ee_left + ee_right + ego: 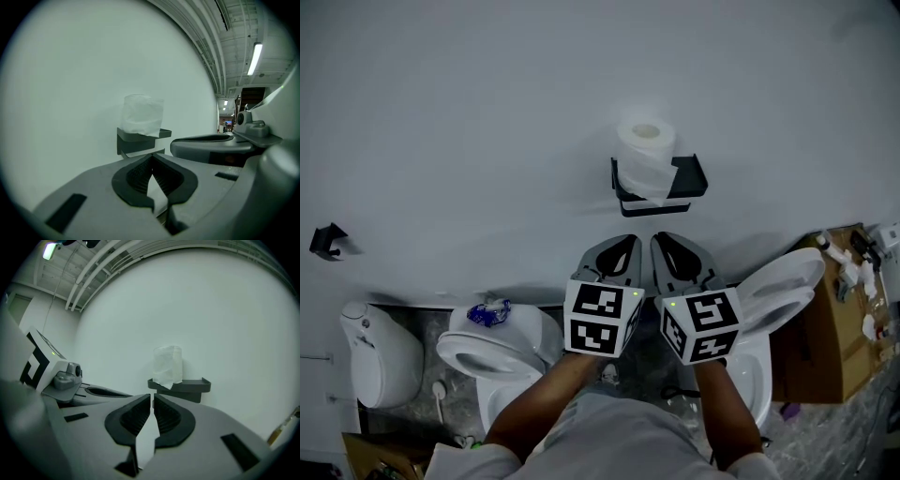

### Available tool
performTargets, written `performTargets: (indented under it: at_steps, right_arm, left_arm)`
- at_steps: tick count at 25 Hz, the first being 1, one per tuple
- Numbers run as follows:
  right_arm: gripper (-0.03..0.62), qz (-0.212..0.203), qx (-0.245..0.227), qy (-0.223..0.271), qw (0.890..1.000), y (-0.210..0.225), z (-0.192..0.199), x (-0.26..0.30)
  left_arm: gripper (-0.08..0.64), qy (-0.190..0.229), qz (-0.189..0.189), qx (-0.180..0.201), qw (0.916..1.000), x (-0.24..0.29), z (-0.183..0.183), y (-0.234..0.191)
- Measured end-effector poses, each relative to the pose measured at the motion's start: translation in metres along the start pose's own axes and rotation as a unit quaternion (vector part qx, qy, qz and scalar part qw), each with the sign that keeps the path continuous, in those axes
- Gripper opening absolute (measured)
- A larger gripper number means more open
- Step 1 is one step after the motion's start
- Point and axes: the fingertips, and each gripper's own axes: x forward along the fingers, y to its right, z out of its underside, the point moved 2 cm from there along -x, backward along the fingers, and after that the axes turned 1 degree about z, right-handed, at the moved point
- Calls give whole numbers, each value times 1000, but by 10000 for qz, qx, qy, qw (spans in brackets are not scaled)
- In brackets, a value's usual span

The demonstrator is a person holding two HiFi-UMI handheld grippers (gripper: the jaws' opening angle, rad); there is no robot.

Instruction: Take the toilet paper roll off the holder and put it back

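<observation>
A white toilet paper roll (645,150) stands upright on a black wall holder (686,176) with a small shelf; a loose sheet hangs down its front. Both grippers hover side by side just below the holder, pointing at it and apart from it. My left gripper (627,241) is shut with nothing in it, and so is my right gripper (662,238). In the left gripper view the roll (143,115) and holder (140,139) lie ahead of the closed jaws (151,157). The right gripper view shows the roll (168,363) on the holder (185,386) beyond the closed jaws (152,397).
A plain white wall fills the upper scene. Below stand a toilet (499,354) with a blue item (488,312) on its tank, a second toilet (776,292) with its lid raised, a white fixture (380,356) at far left, a cardboard box (836,323) and a black wall hook (328,241).
</observation>
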Motion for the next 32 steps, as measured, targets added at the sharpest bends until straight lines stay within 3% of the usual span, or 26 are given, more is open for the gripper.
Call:
performTargets:
  at_steps: [7, 10, 15, 23, 32]
  right_arm:
    - [13, 226, -73, 50, 9997, 8, -20, 27]
    - [86, 287, -82, 52, 9995, 11, -26, 35]
    - [128, 425, -71, 82, 9990, 17, -34, 46]
    - [254, 645, -6, 84, 9979, 27, -45, 66]
    - [329, 688, 188, 9, 9975, 35, -58, 80]
  left_arm:
    - [5, 25, 21, -33, 10000, 11, -13, -30]
    - [5, 13, 43, -17, 10000, 16, -16, -39]
    - [5, 8, 89, -57, 9999, 23, -19, -52]
    - [5, -5, 105, -55, 9999, 33, -24, -73]
    - [5, 45, 211, -10, 9998, 41, -37, -88]
